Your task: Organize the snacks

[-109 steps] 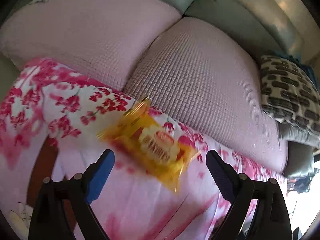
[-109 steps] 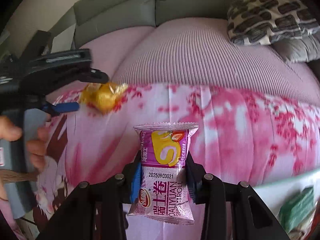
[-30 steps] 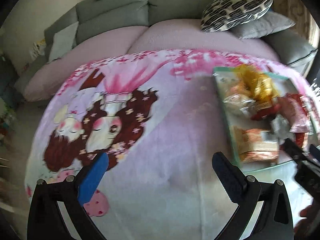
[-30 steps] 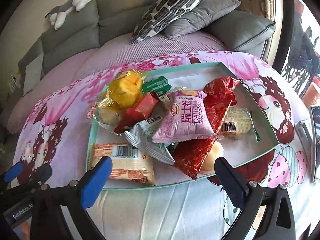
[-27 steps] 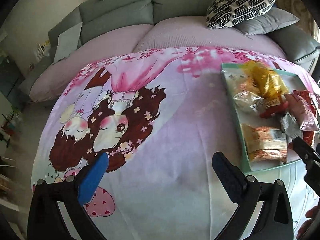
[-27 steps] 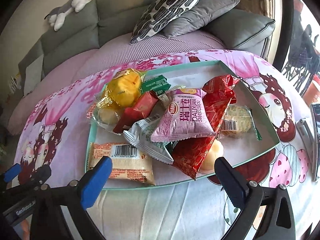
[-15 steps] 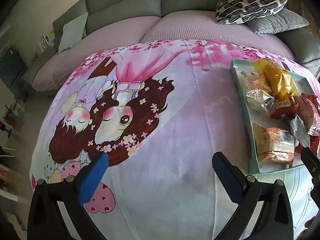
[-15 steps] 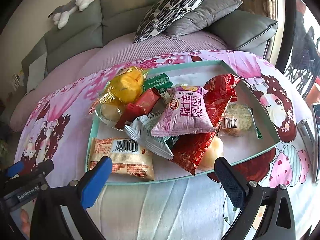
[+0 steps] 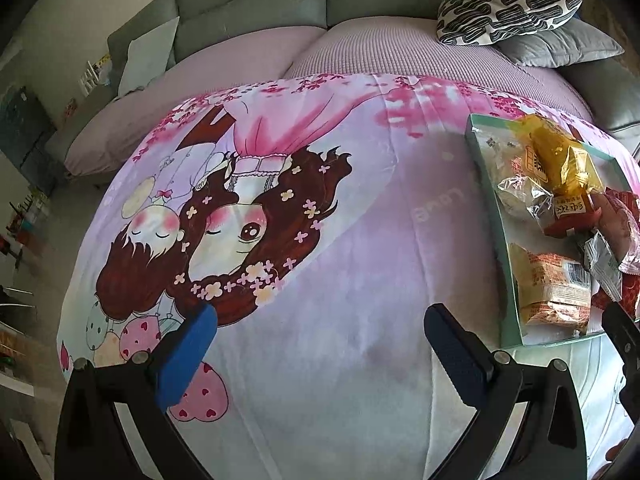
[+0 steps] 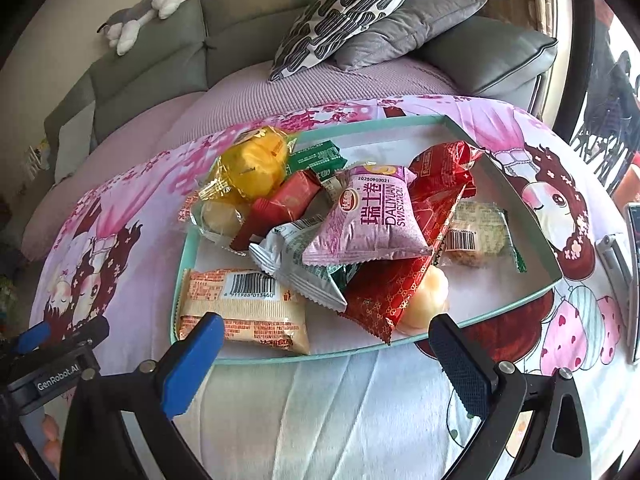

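Looking along the left claw point(image 9: 318, 350) in the left wrist view, I see its two fingers spread wide with nothing between them, above a pink cartoon cloth point(image 9: 280, 220) that covers the bench. At the right edge of this view is a teal tray point(image 9: 486, 184) with snacks in it: a yellow packet point(image 9: 560, 160) at the far end, a clear wrapper point(image 9: 520, 196) just beside it, and an orange-and-cream packet point(image 9: 552, 284) at the near end. A black part of the other tool point(image 9: 624, 336) comes in at the right border, near the tray's near corner. Behind the bench are a sofa with a lilac cover point(image 9: 400, 52) and a patterned cushion point(image 9: 508, 4). In the right wrist view, the right claw point(image 10: 320, 354) is also spread wide and holds nothing; it hangs just in front of the near rim of the teal tray point(image 10: 516, 200). The snacks lie in a loose heap inside the tray. A pink Swiss roll packet point(image 10: 376, 216) lies on top, resting on a red packet point(image 10: 400, 280) and a pale silver-green packet point(image 10: 300, 260). The yellow packet point(image 10: 250, 164) is at the far left, a small green packet point(image 10: 316, 158) beside it, and the orange-and-cream packet point(image 10: 240, 308) with a barcode at the near left. A packet with a brown biscuit point(image 10: 476, 232) lies on the right side of the tray. The left claw's tool point(image 10: 44, 356) shows at the lower left. A plush toy point(image 10: 144, 4) lies on the sofa back.
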Demonstrator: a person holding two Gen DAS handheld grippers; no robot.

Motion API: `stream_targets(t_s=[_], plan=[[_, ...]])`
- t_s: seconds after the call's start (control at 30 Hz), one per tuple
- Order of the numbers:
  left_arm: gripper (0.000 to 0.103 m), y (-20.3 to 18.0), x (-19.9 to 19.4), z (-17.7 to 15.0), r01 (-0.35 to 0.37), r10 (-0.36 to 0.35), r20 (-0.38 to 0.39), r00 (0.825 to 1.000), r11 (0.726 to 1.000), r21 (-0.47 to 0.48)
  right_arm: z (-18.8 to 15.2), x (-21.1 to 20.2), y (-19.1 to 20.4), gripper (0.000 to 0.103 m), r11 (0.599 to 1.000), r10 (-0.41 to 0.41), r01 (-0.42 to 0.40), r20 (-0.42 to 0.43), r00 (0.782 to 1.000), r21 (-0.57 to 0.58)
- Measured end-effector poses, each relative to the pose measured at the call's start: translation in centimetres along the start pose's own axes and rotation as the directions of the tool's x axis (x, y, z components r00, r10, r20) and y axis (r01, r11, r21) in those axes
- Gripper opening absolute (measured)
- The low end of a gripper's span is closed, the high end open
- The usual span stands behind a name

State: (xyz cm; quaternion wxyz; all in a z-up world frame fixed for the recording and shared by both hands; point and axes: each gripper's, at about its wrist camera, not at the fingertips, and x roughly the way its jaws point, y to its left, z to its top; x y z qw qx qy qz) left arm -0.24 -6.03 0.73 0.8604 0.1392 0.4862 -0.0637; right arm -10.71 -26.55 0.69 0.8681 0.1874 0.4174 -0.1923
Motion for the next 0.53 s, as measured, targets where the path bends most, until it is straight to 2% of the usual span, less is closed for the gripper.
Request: stream_targets(t_s=[0.23,0.37,0.53], plan=[[0.103,-0.11,0.07,-0.08,-0.004,0.004,-0.004,1.000,1.000,0.005,-0.01,-0.02,0.00,0.103,1.000,0.000,0.000,-0.002,1.000,-0.001],[0.103,-0.04,-0.35,-0.14,-0.006,0.007,0.019,1.000,1.000,-0.001,-0.02,0.02,-0.02,0.103,1.000,0.000,0.000,-0.002,1.000,-0.001],[0.103,0.38,-0.28,0.01,0.018,-0.017,0.012,1.000,0.999,-0.029,-0.07,0.00,0.00,0.103,1.000,-0.002,0.002,-0.003,1.000,0.001]])
